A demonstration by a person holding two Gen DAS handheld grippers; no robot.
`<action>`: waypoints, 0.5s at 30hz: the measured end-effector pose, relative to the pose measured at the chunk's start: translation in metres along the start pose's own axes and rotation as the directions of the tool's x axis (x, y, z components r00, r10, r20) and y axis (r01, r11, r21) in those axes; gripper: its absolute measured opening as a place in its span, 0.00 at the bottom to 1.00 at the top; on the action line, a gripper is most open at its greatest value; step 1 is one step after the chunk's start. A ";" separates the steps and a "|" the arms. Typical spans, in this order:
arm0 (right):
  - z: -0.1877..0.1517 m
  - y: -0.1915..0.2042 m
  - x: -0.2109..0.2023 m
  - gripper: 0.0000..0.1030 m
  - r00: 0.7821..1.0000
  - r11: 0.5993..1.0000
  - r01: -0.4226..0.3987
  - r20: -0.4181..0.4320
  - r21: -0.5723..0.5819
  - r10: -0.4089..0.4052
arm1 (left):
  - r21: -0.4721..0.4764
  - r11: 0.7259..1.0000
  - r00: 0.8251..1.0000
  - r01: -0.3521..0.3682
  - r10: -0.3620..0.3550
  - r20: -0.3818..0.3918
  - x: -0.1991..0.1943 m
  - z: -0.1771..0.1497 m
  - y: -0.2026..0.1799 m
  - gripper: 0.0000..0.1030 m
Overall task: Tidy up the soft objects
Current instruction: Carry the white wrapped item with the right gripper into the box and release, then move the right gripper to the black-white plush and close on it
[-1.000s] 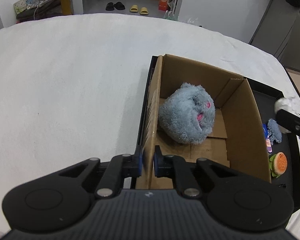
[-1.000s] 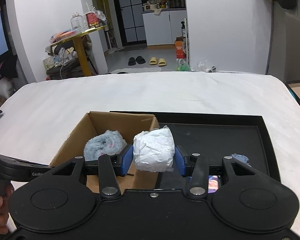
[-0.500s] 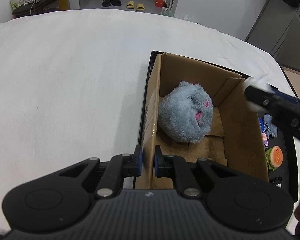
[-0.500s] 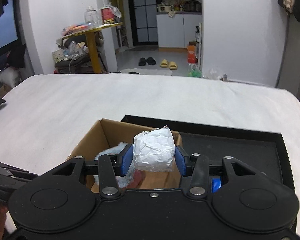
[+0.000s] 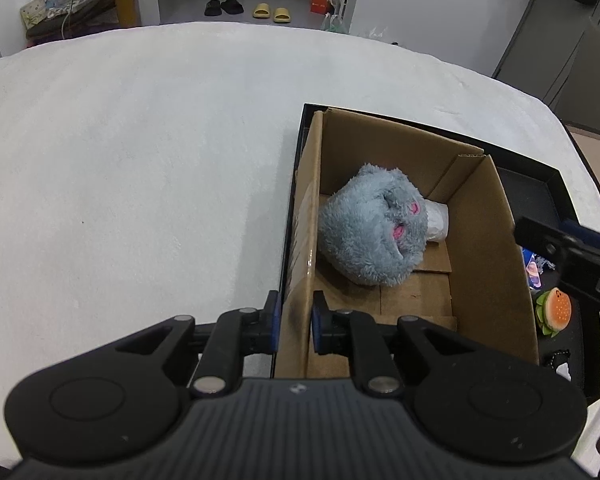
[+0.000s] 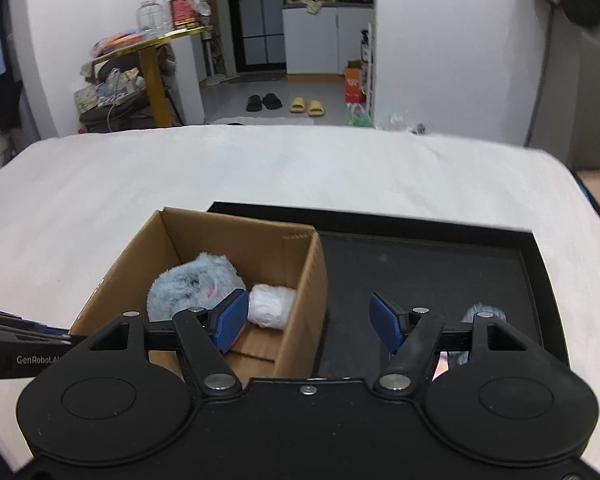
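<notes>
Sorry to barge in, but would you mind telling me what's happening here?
A person is sorting soft things into a cardboard box standing in a black tray. The left gripper is clamped on the box's near wall. The right gripper is open above the box. A white bundle lies inside beside a grey plush toy. A burger toy waits in the tray.

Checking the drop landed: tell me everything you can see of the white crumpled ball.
The white crumpled ball looks like wrinkled paper or thin plastic, roughly rounded. It lies on the floor of the cardboard box, in the far right corner, pressed against the grey plush toy on its left. From the left wrist view only a sliver shows past the plush. Nothing grips it: the right gripper is open above the box wall.
</notes>
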State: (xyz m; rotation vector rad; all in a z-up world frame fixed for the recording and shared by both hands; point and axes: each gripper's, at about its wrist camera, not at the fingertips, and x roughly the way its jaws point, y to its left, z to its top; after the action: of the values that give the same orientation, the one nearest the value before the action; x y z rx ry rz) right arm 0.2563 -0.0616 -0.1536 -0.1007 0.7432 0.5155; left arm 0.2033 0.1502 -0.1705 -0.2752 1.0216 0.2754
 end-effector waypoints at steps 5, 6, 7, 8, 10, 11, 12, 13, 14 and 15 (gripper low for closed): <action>-0.004 -0.016 -0.006 0.65 1.000 0.998 0.000 -0.015 0.067 0.001 | 0.007 1.000 1.000 -0.012 0.012 0.015 -0.005 0.000 -0.005 0.14; -0.005 -0.020 -0.007 0.65 1.000 0.997 0.003 -0.015 0.075 -0.002 | 0.009 1.000 1.000 -0.014 0.014 0.016 -0.006 0.000 -0.007 0.14; -0.006 -0.022 -0.008 0.65 1.000 0.997 0.005 -0.016 0.082 -0.003 | 0.011 1.000 1.000 -0.017 0.017 0.017 -0.006 -0.001 -0.008 0.15; -0.008 -0.026 -0.009 0.65 1.000 0.996 0.005 -0.017 0.090 -0.003 | 0.014 1.000 1.000 -0.019 0.019 0.018 -0.008 -0.003 -0.009 0.16; -0.012 -0.032 -0.011 0.65 1.000 0.994 0.006 -0.022 0.106 -0.004 | 0.021 0.999 0.999 -0.029 0.028 0.019 -0.010 -0.004 -0.013 0.18; -0.014 -0.034 -0.012 0.65 1.000 0.994 0.009 -0.024 0.112 -0.006 | 0.025 0.999 0.999 -0.033 0.033 0.021 -0.011 -0.004 -0.015 0.21; -0.016 -0.038 -0.012 0.65 1.000 0.993 0.012 -0.027 0.118 -0.009 | 0.030 0.999 0.999 -0.036 0.036 0.023 -0.012 -0.004 -0.016 0.22; -0.018 -0.041 -0.013 0.65 0.999 0.992 0.016 -0.032 0.125 -0.012 | 0.034 0.999 0.999 -0.037 0.036 0.027 -0.012 -0.004 -0.018 0.27; -0.020 -0.046 -0.015 0.65 0.999 0.991 0.017 -0.035 0.133 -0.013 | 0.037 0.999 0.999 -0.039 0.038 0.030 -0.013 -0.004 -0.020 0.33; -0.023 -0.050 -0.016 0.65 0.999 0.990 0.018 -0.038 0.143 -0.013 | 0.041 0.998 0.999 -0.043 0.041 0.034 -0.014 -0.004 -0.021 0.38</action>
State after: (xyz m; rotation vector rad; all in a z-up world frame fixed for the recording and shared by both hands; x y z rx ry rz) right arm 0.2563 -0.1177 -0.1640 0.0176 0.8130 0.4451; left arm 0.2002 0.1273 -0.1582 -0.2113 1.0000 0.2958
